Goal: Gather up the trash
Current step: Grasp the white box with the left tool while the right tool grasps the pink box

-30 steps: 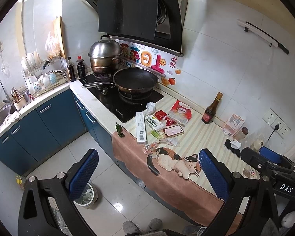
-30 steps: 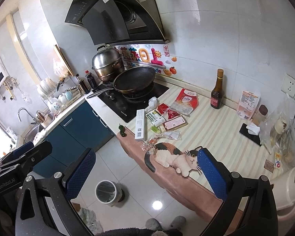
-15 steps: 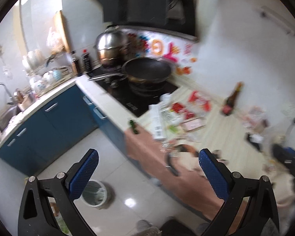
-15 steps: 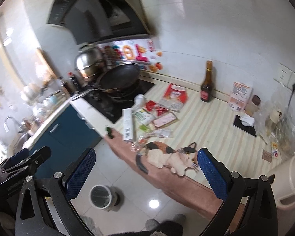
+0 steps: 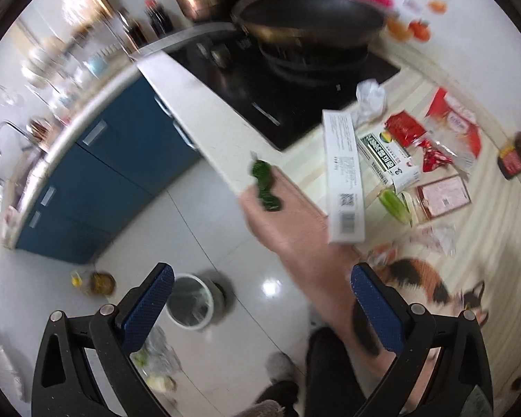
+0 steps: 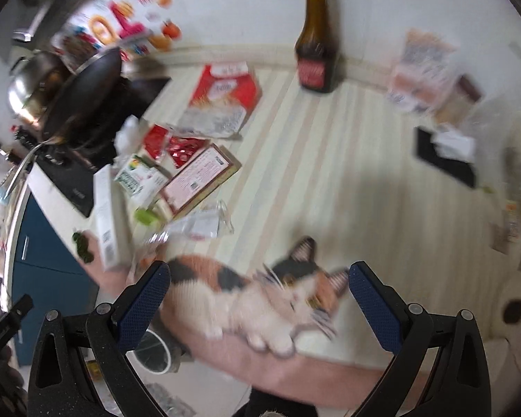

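White box [image 5: 344, 180] lies beyond gaping left gripper [image 5: 260, 307].

Glossy floor tiles [image 5: 225, 243], cardboard box [image 5: 344, 177]

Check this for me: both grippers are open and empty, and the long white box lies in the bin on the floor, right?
Not quite. Both grippers are open and empty, but the white box lies on the counter, not in the bin; the left wrist view shows it.
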The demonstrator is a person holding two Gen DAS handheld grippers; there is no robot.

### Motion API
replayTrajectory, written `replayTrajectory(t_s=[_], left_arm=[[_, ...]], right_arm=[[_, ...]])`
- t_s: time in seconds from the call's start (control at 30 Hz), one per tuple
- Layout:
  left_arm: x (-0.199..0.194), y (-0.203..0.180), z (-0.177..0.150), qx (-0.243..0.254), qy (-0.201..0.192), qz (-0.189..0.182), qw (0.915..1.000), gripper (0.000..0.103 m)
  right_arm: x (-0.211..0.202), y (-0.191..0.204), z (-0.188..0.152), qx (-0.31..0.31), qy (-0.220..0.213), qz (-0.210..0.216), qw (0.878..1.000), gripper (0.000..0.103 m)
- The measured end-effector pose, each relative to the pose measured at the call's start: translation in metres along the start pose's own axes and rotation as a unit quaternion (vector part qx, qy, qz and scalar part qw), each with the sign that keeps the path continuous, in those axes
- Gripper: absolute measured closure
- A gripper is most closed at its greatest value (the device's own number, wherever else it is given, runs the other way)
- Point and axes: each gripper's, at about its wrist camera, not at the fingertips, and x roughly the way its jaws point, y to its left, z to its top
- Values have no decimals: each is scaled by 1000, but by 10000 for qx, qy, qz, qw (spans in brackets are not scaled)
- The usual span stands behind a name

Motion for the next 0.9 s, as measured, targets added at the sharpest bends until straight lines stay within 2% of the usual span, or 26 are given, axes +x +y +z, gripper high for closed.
replayTrajectory(t_s=[0.2, 0.3, 0.33, 0.47, 0.53, 0.57, 0.67, 0.8, 0.9], left_arm=[[96, -54, 69, -30, 890, -328, 9955, 0], [130, -69, 83, -48, 1223, -309, 9920, 4], [137, -71, 85, -53, 1283, -286, 9913, 5], [150, -75, 85, -29, 1394, -147, 9901, 6], [155, -74, 84, -33, 1454, -98, 9893, 6], [156, -74, 83, -38, 1486, -64, 9889, 6], [159, -73, 82, -40, 1515, -28, 9884, 6], [162, -75, 81, 19, 1539, -28, 9881, 6], [172, -85, 89, 121, 1542, -49, 9880, 6]], right_arm=[[111, 18, 65, 687, 847, 379, 9933, 2], [163, 37, 85, 1146, 1285, 440, 9841, 5], [171, 41, 87, 1210, 1345, 431, 9825, 5], [214, 69, 99, 1296, 1534, -31, 9796, 5], [222, 82, 100, 1080, 1553, -298, 9815, 3], [225, 94, 100, 720, 1491, -518, 9848, 4], [227, 112, 95, -41, 1255, -835, 9886, 13], [219, 120, 86, -799, 1089, -720, 9882, 34], [214, 120, 76, -1382, 1095, -680, 9820, 36]])
